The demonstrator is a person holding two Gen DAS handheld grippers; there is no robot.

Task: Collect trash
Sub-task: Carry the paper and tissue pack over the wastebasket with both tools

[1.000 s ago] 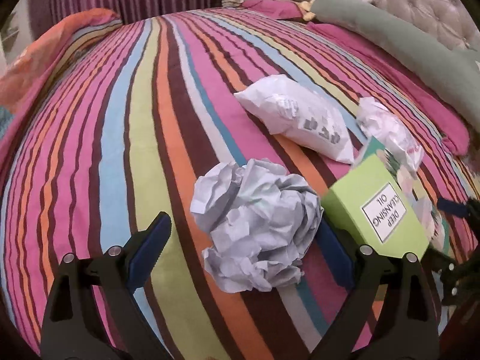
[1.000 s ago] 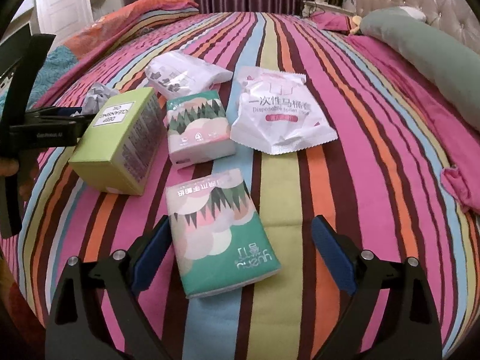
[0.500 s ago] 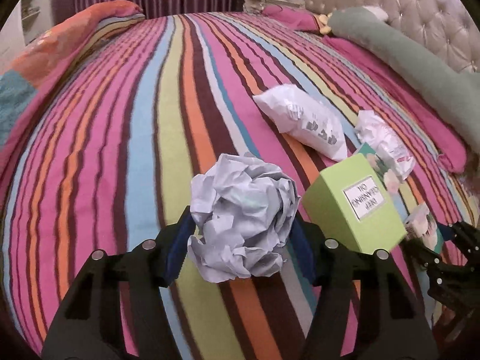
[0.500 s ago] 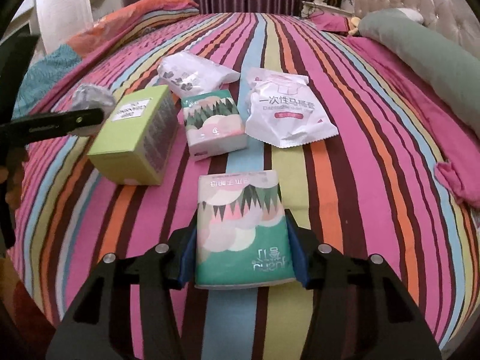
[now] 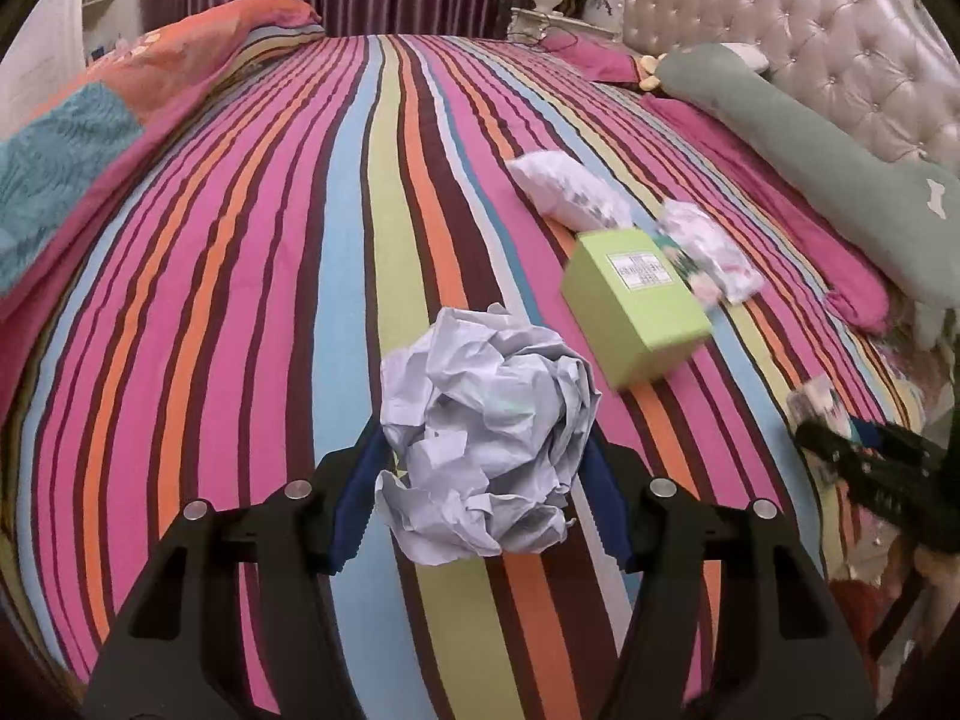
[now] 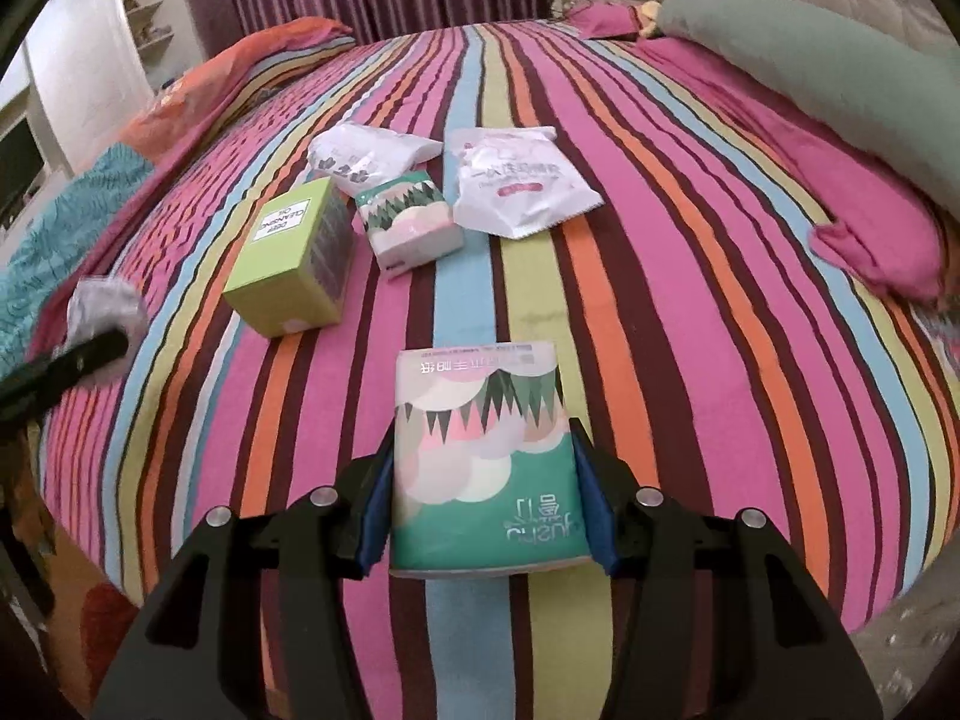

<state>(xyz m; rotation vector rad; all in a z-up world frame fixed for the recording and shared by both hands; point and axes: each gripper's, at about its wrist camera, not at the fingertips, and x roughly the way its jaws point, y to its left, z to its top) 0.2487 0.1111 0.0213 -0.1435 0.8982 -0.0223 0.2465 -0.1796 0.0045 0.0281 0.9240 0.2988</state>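
A crumpled ball of white paper (image 5: pixel 489 432) is pinched between the blue pads of my left gripper (image 5: pixel 480 498), lifted off the striped bedspread (image 5: pixel 270 240). In the right wrist view my right gripper (image 6: pixel 486 510) is shut on a green and pink tissue pack (image 6: pixel 483 450), held above the bed. The same ball and the left gripper's finger show blurred at the left edge there, the ball (image 6: pixel 105 306). The right gripper appears at the right edge of the left wrist view, dark (image 5: pixel 864 450).
On the bedspread lie a lime green box (image 6: pixel 288 258), a second tissue pack (image 6: pixel 408 222), a crumpled white bag (image 6: pixel 366 153) and a white and pink packet (image 6: pixel 519 180). A grey-green bolster (image 6: pixel 810 54) and pink pillow (image 6: pixel 876 240) line the right side.
Both grippers closed on their items, the left on the paper ball and the right on the tissue pack, then lifted and drew back from the remaining items on the bed.
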